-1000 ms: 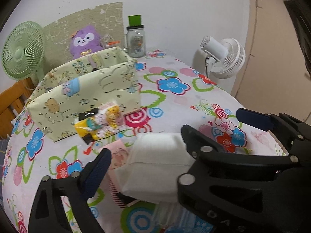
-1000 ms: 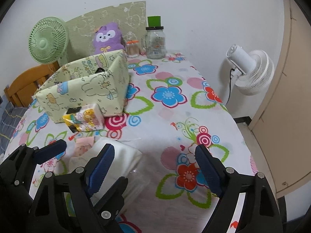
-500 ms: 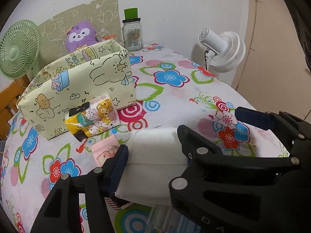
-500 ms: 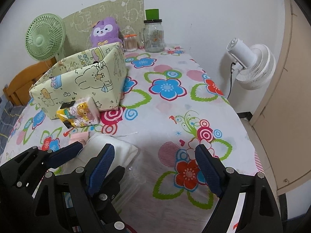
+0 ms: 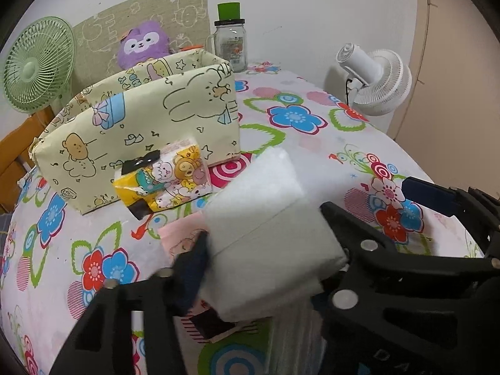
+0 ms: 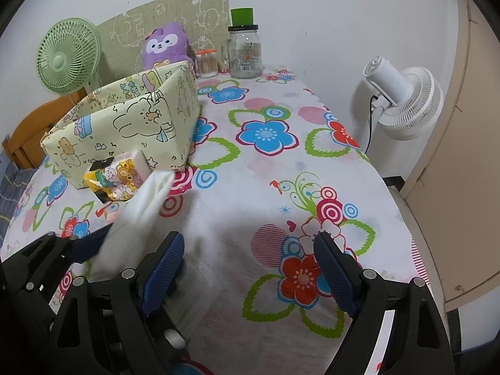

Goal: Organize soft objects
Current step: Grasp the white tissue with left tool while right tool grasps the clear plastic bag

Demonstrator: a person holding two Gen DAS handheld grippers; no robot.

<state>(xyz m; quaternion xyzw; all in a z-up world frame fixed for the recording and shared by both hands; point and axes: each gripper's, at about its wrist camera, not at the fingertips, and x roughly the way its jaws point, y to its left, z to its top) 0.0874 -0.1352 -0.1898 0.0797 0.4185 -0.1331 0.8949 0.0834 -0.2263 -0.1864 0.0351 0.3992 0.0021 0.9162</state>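
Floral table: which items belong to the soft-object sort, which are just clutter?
Job:
white soft tissue pack, clamped in left gripper
cartoon-print yellow tissue pack
pale cartoon-print fabric bin
small pink pack

Clutter:
green desk fan
white clip fan
glass jar

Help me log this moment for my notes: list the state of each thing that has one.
left gripper: shut on white tissue pack
right gripper: open, holding nothing
white tissue pack: gripped, tilted up
cartoon tissue pack: lying against fabric bin
fabric bin: open-topped, upright
glass jar: lidded, upright
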